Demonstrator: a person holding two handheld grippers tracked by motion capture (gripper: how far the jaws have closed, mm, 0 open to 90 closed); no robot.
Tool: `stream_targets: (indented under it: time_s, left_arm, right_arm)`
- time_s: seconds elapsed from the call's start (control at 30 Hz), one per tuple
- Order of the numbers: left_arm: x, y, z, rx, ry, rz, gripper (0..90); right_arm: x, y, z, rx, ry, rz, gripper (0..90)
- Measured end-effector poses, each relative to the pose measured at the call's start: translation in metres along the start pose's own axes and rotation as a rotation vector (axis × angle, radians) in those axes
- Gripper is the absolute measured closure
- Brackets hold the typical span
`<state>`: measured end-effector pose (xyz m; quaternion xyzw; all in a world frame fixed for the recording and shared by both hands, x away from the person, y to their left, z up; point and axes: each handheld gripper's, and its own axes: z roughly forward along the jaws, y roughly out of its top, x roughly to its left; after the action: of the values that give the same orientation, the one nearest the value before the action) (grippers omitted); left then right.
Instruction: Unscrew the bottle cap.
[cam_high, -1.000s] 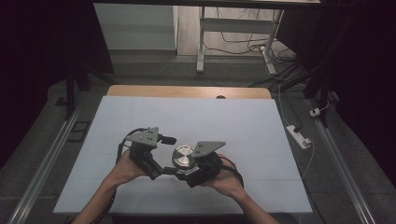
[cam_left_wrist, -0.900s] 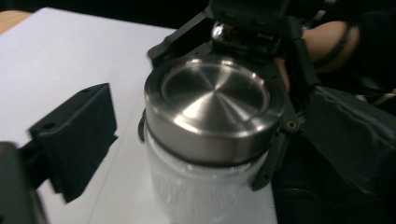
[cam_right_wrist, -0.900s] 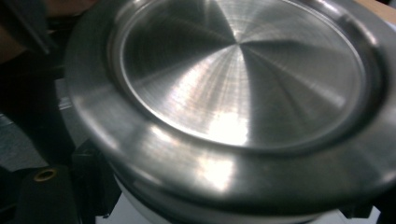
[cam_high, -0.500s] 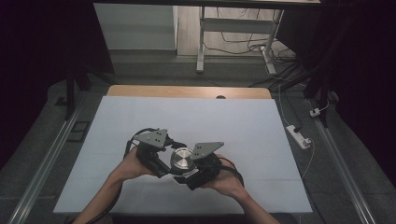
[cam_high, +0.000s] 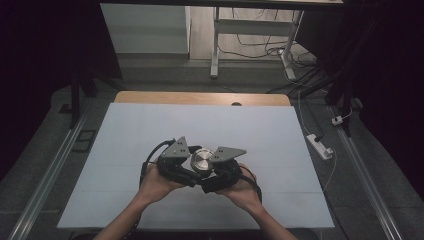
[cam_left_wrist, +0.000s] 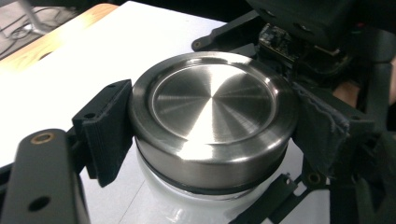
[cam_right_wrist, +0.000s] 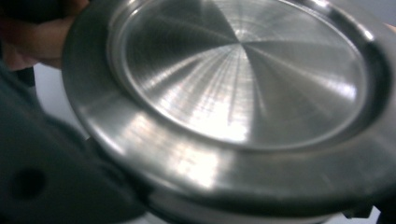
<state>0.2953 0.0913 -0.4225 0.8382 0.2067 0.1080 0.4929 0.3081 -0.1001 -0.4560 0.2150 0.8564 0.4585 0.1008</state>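
Item: round steel lid (cam_left_wrist: 212, 105) on a pale jar body (cam_left_wrist: 187, 205), standing upright on the white counter (cam_high: 280, 135), near its front edge and between my two hands.

Position relative to my fingers: in the left gripper view the lid sits squarely between my left gripper (cam_left_wrist: 208, 135)'s two black fingers (cam_left_wrist: 109, 128), one at each side of the rim. Both pads touch the steel wall, so the lid's upright axis passes through the middle of my grip. These jaws have just been closing in from wide and now press on the lid.

Right gripper (cam_high: 216, 172): in the high view it comes in from the opposite side, lower than the lid. In its own view the lid (cam_right_wrist: 238, 93) looms very close and blurred, with a band of the pale body under it. I judge these fingers clamped shut on the jar body below the lid, though the contact itself is too close and dark to see plainly.

Left gripper, high view (cam_high: 187, 165): just beside the lid (cam_high: 202, 160), grey plates of both grippers nearly meeting over it.

Relation the next move turns on: lid held above, body held below, both on the one vertical axis. My judgement is that a twist of my left hand about that axis, with the right keeping the body from turning, would loosen the lid.
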Motion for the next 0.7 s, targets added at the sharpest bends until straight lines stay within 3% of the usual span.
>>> stream_targets:
  time_s: [0.13, 0.2, 0.33, 0.4, 0.43, 0.57, 0.7]
  left_arm:
    - [0.010, 0.001, -0.012, -0.030, -0.050, 0.007, 5.2]
    - [0.015, -0.001, -0.018, -0.038, -0.099, 0.017, 5.2]
    - [0.021, -0.004, -0.027, -0.038, -0.190, 0.078, 8.0]
    - [0.025, -0.006, -0.029, -0.039, -0.300, 0.091, 10.4]
    - [0.025, -0.008, -0.029, -0.036, -0.334, 0.109, 10.9]
    - [0.023, -0.009, -0.026, 0.012, -0.313, 0.155, 13.9]
    - [0.020, -0.011, -0.021, 0.028, -0.289, 0.170, 18.2]
  right_arm:
    - [0.000, 0.002, -0.004, -0.014, 0.032, -0.004, 14.8]
    - [0.000, 0.003, -0.005, -0.019, 0.065, -0.015, 14.8]
    - [0.005, 0.005, -0.006, -0.014, 0.127, -0.059, 14.8]
    - [0.007, 0.005, -0.005, -0.005, 0.146, -0.079, 14.8]
    - [0.009, 0.005, -0.004, -0.001, 0.154, -0.085, 14.8]
    - [0.014, 0.003, 0.001, 0.017, 0.171, -0.107, 14.8]
    - [0.016, 0.003, 0.003, 0.025, 0.177, -0.103, 14.8]
